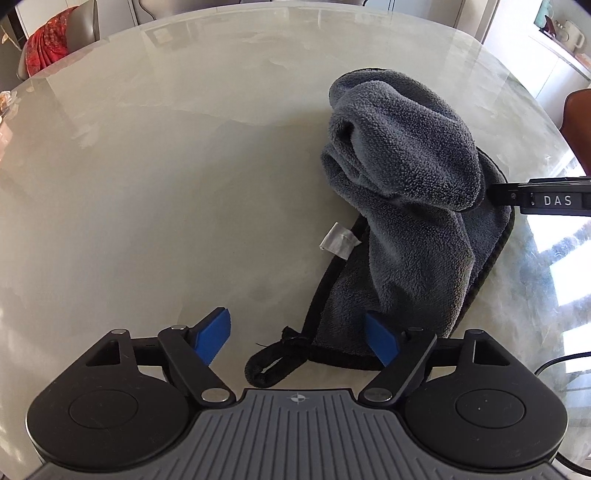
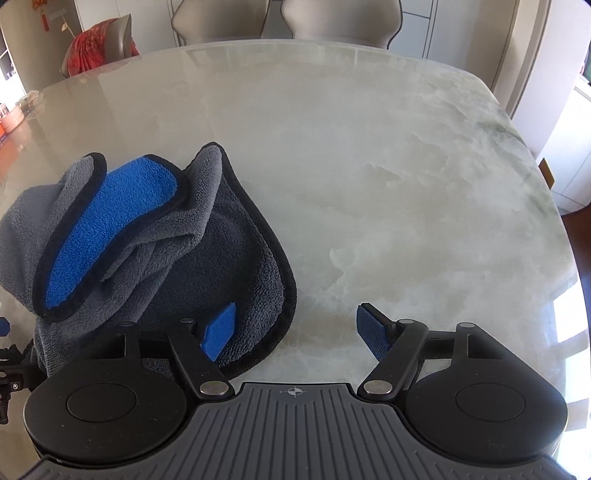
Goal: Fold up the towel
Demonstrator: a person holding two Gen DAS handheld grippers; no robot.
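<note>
While the left gripper (image 1: 299, 334) hangs low over the pale marbled surface (image 1: 166, 166) with its blue pads spread wide and nothing between them, the grey towel (image 1: 410, 199) lies bunched in a heap just ahead and to its right, its black-edged near corner reaching in by the right pad. The right gripper (image 2: 297, 325) is likewise released, jaws apart and empty, with the towel (image 2: 207, 258) ahead on its left, its left pad over the towel's hem. From the left wrist, a white label (image 1: 339, 240) and a black hanging loop (image 1: 273, 363) show at the towel's edge. Only the right wrist shows the blue underside (image 2: 110, 225) of a turned-over flap, and two chairs (image 2: 288, 18) beyond the surface.
</note>
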